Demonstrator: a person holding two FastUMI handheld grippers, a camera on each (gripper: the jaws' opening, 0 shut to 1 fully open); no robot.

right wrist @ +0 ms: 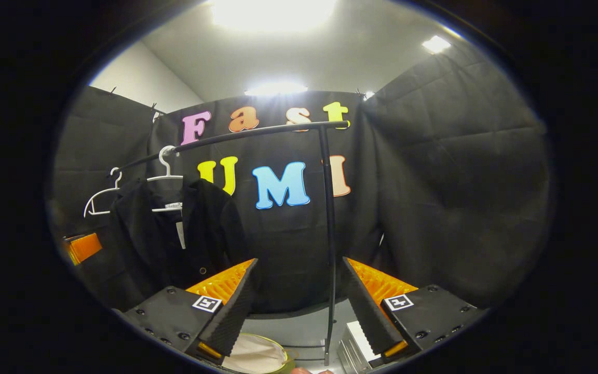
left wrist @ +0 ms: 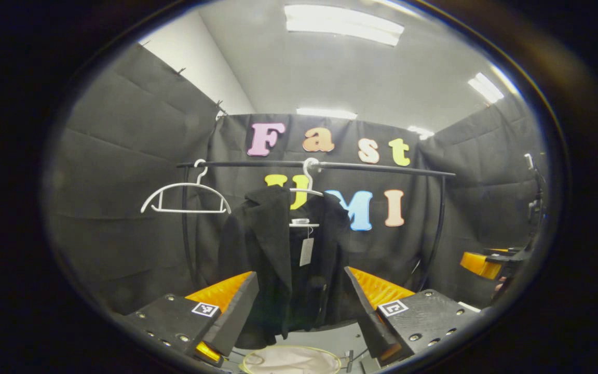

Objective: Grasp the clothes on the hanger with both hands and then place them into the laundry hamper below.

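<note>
The jacket [left wrist: 283, 259] looks like matt, slightly fuzzy dark cloth, and a small paper tag [left wrist: 306, 252] hangs inside it. The empty hanger [left wrist: 185, 200] to its left looks like smooth white plastic. The rail [left wrist: 330, 166] is dark, smooth metal with a light shine. The hamper [left wrist: 291, 359] lining, near the bottom, looks like pale soft cloth.

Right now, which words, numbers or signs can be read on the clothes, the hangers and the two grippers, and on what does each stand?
Nothing can be quoted.
Hang tag on the black jacket: too small to read.
Small white label at the jacket's neck: blurred, unreadable.
Square markers on the left gripper and the right gripper: black-and-white patterns, no words.
</note>
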